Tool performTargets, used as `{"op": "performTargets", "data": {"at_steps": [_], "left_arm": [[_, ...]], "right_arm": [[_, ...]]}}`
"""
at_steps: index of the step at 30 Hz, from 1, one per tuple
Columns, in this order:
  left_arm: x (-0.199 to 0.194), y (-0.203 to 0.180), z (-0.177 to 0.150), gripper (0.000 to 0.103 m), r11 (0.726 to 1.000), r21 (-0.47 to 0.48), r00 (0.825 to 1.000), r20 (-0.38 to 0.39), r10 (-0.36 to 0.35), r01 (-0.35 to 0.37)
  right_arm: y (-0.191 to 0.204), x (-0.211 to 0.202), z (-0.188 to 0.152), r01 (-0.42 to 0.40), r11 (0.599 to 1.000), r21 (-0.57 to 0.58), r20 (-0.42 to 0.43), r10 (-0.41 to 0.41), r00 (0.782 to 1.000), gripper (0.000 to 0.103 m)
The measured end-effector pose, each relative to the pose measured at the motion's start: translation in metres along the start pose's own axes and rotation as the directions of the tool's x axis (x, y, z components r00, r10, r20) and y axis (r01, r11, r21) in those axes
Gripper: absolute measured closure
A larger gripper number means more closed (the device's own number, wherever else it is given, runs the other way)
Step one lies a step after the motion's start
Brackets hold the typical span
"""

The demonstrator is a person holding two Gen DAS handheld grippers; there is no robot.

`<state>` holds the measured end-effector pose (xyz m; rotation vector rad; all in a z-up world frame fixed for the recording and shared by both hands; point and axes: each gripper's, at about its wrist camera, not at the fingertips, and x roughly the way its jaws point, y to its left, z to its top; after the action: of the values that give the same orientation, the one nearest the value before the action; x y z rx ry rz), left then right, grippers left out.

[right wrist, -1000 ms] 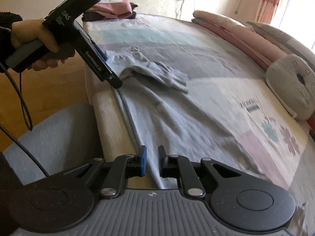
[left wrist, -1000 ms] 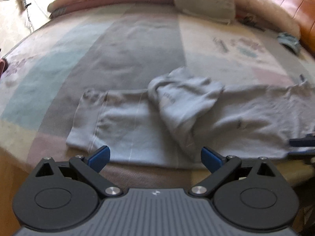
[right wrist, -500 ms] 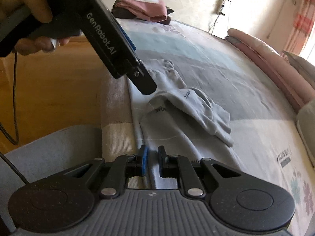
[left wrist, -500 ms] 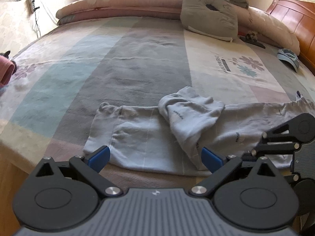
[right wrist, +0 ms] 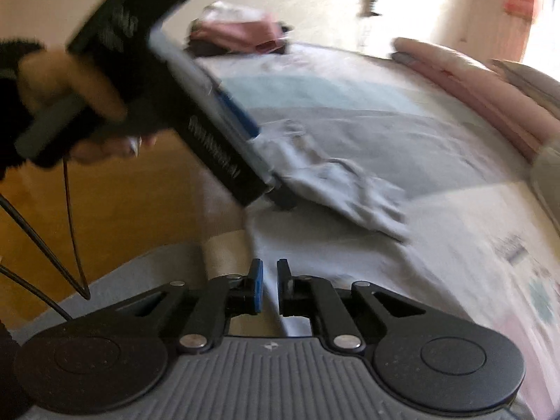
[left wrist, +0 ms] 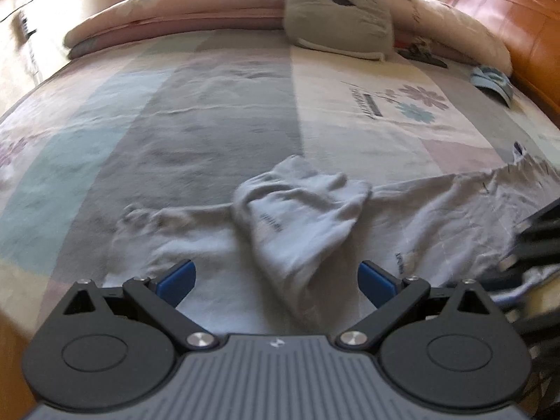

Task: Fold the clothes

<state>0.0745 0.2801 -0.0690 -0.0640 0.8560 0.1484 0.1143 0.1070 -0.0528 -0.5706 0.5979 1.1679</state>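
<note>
A light grey garment (left wrist: 308, 231) lies spread along the near edge of the bed, one part folded over its middle. My left gripper (left wrist: 276, 276) hangs open just above its near edge, with the folded part between the blue pads but not touched. The right wrist view shows that left gripper (right wrist: 269, 168), held by a hand (right wrist: 70, 84), low over the garment (right wrist: 332, 252). My right gripper (right wrist: 270, 280) has its jaws almost together and opening, with the garment's near edge between them. Its black frame (left wrist: 539, 234) shows blurred at the right edge of the left wrist view.
A grey cushion (left wrist: 339, 17) and rolled pink bedding (left wrist: 157, 24) lie at the far end of the striped bedspread (left wrist: 217, 112). A brown headboard (left wrist: 525, 17) stands at the right. Folded pink clothes (right wrist: 241, 31) sit at a far corner. Wooden floor (right wrist: 140, 210) borders the bed.
The left gripper has come in low over the garment, still open. The right gripper has shifted along the bed edge, and its jaws look much the same.
</note>
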Motion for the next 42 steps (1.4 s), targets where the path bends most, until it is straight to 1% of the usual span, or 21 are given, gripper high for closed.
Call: {"op": "performTargets", "data": {"at_steps": [1, 3, 5, 7, 9, 11, 12, 14, 15, 18, 20, 24, 27, 28, 29, 31, 34, 38, 40, 42], "left_arm": [[0.006, -0.004, 0.002, 0.004, 1.000, 0.018, 1.000, -0.001, 0.003, -0.003], [0.018, -0.010, 0.006, 0.004, 0.999, 0.047, 1.000, -0.005, 0.021, -0.021], [0.031, -0.014, 0.007, 0.004, 0.995, 0.077, 0.998, -0.010, 0.067, -0.066], [0.036, -0.013, 0.007, 0.003, 0.987, 0.093, 0.991, 0.001, 0.130, -0.130], [0.035, -0.007, 0.006, 0.003, 0.988, 0.080, 0.992, 0.003, 0.129, -0.129], [0.032, -0.001, 0.003, 0.003, 0.982, 0.077, 0.985, 0.013, 0.172, -0.172], [0.030, 0.003, 0.001, 0.003, 0.981, 0.069, 0.983, 0.010, 0.184, -0.184], [0.025, 0.012, -0.004, 0.002, 0.977, 0.054, 0.978, 0.004, 0.207, -0.207], [0.023, 0.016, -0.005, 0.002, 0.975, 0.046, 0.976, 0.000, 0.217, -0.216], [0.020, 0.023, -0.007, 0.003, 0.977, 0.012, 0.977, -0.020, 0.211, -0.211], [0.019, 0.017, -0.005, 0.004, 0.973, 0.047, 0.974, -0.016, 0.226, -0.225], [0.024, -0.007, 0.004, 0.004, 0.958, 0.151, 0.969, 0.017, 0.246, -0.245], [0.033, -0.023, 0.010, 0.004, 0.945, 0.211, 0.969, 0.047, 0.244, -0.248], [0.036, -0.028, 0.012, 0.004, 0.940, 0.228, 0.967, 0.057, 0.248, -0.254], [0.038, -0.031, 0.014, 0.004, 0.932, 0.237, 0.962, 0.074, 0.265, -0.275], [0.037, -0.030, 0.015, 0.004, 0.924, 0.225, 0.951, 0.090, 0.297, -0.310], [0.026, -0.013, 0.011, 0.004, 0.933, 0.146, 0.943, 0.099, 0.316, -0.328], [0.010, 0.016, -0.002, 0.004, 0.931, 0.039, 0.929, 0.093, 0.358, -0.363], [0.006, 0.030, -0.008, 0.004, 0.928, -0.002, 0.926, 0.075, 0.371, -0.372], [0.005, 0.037, -0.014, 0.004, 0.932, -0.020, 0.930, 0.057, 0.363, -0.362]], "right_arm": [[-0.006, -0.011, -0.007, 0.032, 0.999, 0.032, -0.001, -0.032, 0.999, 0.089], [-0.020, -0.031, -0.023, 0.106, 0.990, 0.097, -0.017, -0.105, 0.994, 0.081], [-0.038, -0.050, -0.044, 0.205, 0.966, 0.161, -0.053, -0.199, 0.979, 0.078], [-0.054, -0.068, -0.068, 0.305, 0.926, 0.224, -0.112, -0.286, 0.952, 0.078], [-0.068, -0.080, -0.090, 0.381, 0.880, 0.283, -0.164, -0.347, 0.924, 0.077], [-0.078, -0.087, -0.109, 0.425, 0.833, 0.354, -0.206, -0.373, 0.905, 0.076], [-0.082, -0.087, -0.117, 0.430, 0.817, 0.385, -0.226, -0.368, 0.902, 0.075], [-0.082, -0.085, -0.129, 0.415, 0.805, 0.425, -0.237, -0.344, 0.909, 0.075], [-0.080, -0.086, -0.132, 0.409, 0.802, 0.435, -0.235, -0.337, 0.912, 0.073], [-0.075, -0.091, -0.137, 0.393, 0.796, 0.460, -0.222, -0.326, 0.919, 0.066], [-0.075, -0.090, -0.138, 0.389, 0.790, 0.473, -0.213, -0.326, 0.921, 0.064], [-0.072, -0.082, -0.131, 0.392, 0.789, 0.473, -0.205, -0.334, 0.920, 0.054], [-0.071, -0.078, -0.128, 0.394, 0.797, 0.458, -0.201, -0.339, 0.919, 0.053], [-0.070, -0.078, -0.127, 0.392, 0.800, 0.455, -0.198, -0.338, 0.920, 0.052], [-0.069, -0.078, -0.126, 0.390, 0.801, 0.454, -0.196, -0.338, 0.921, 0.052], [-0.068, -0.079, -0.126, 0.390, 0.803, 0.452, -0.194, -0.338, 0.921, 0.052], [-0.067, -0.081, -0.126, 0.387, 0.804, 0.452, -0.193, -0.335, 0.922, 0.052], [-0.067, -0.081, -0.127, 0.380, 0.801, 0.462, -0.190, -0.330, 0.925, 0.052], [-0.067, -0.080, -0.126, 0.381, 0.802, 0.460, -0.190, -0.330, 0.925, 0.051], [-0.067, -0.079, -0.125, 0.378, 0.804, 0.458, -0.189, -0.327, 0.926, 0.050]]}}
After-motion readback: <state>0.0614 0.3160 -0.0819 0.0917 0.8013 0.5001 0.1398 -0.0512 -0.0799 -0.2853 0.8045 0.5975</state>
